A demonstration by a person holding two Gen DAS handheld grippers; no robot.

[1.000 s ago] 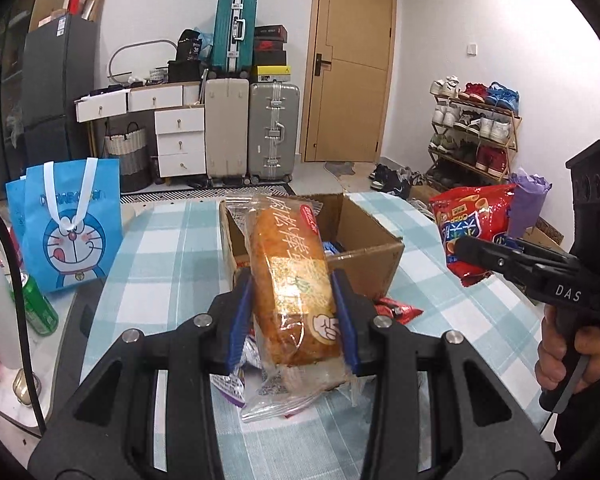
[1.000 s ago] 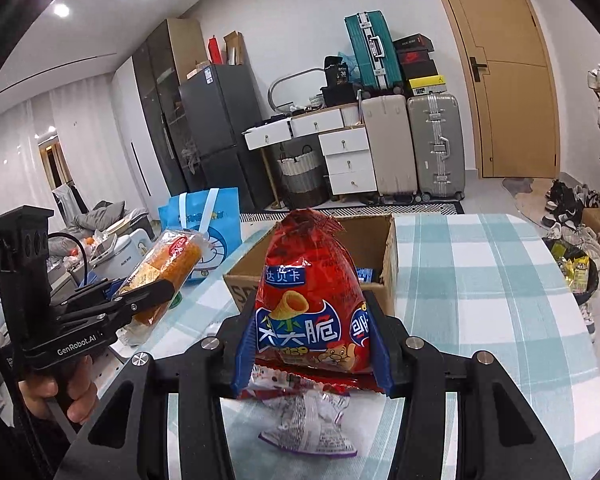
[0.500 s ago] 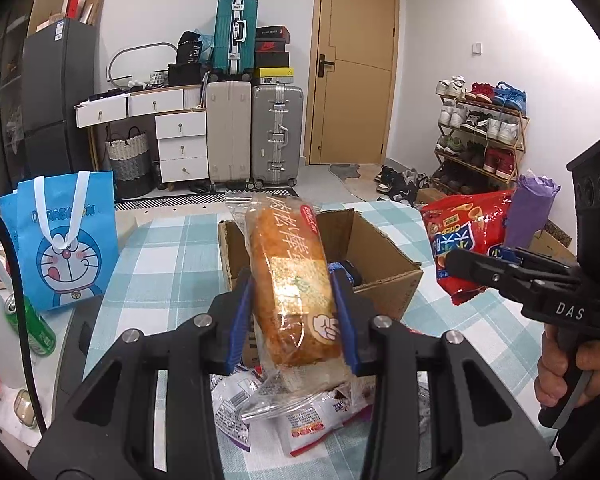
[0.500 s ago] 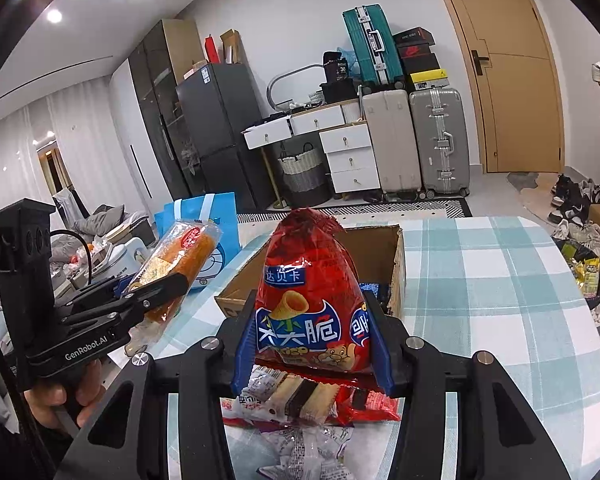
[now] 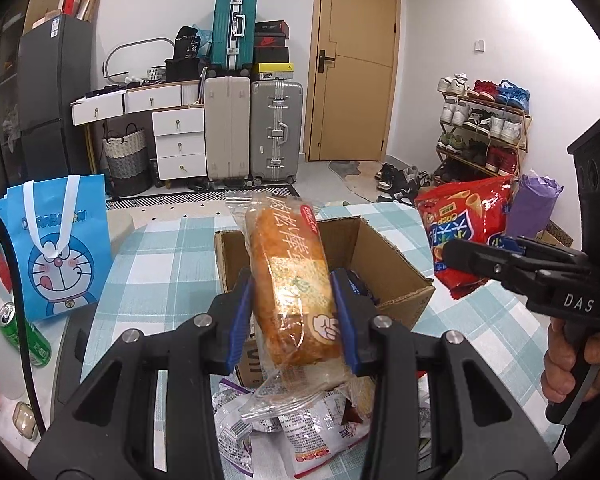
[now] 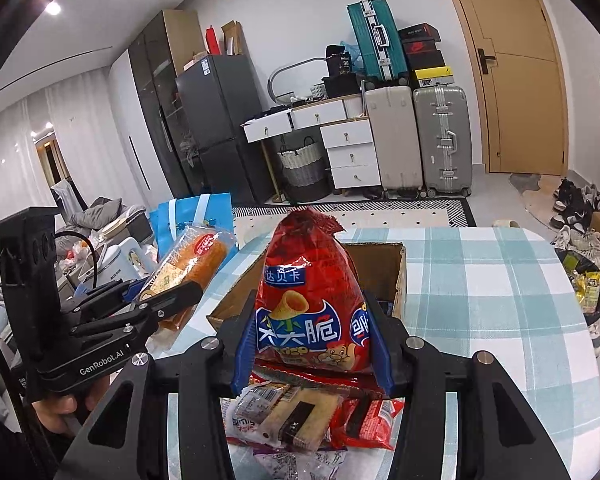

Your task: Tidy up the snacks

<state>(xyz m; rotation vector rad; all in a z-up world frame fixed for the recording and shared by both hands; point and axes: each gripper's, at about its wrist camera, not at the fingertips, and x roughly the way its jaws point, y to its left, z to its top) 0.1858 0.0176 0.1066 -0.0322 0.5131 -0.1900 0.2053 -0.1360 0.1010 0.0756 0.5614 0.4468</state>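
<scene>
My left gripper [image 5: 294, 312] is shut on a clear-wrapped orange bread loaf [image 5: 292, 280], held upright in front of the open cardboard box [image 5: 392, 264]. A red bag of cone crisps [image 6: 310, 304] stands between the blue pads of my right gripper [image 6: 312, 340], which is shut on it, also just short of the box [image 6: 400, 276]. Each gripper shows in the other's view: the right one [image 5: 460, 252] with the red bag [image 5: 460, 224] at right, the left one [image 6: 172, 292] with the loaf [image 6: 192, 264] at left. Several loose snack packets [image 6: 300, 412] lie on the checked tablecloth under the grippers.
A blue cartoon gift bag [image 5: 60, 248] stands on the table's left side beside a green can [image 5: 28, 332]. The checked table [image 6: 500, 288] runs to the right of the box. Suitcases [image 5: 252, 128], drawers and a shoe rack [image 5: 484, 132] line the room behind.
Both grippers have carried their snacks forward towards the box. The box looks nearer, and more loose packets have come into view beneath the fingers.
</scene>
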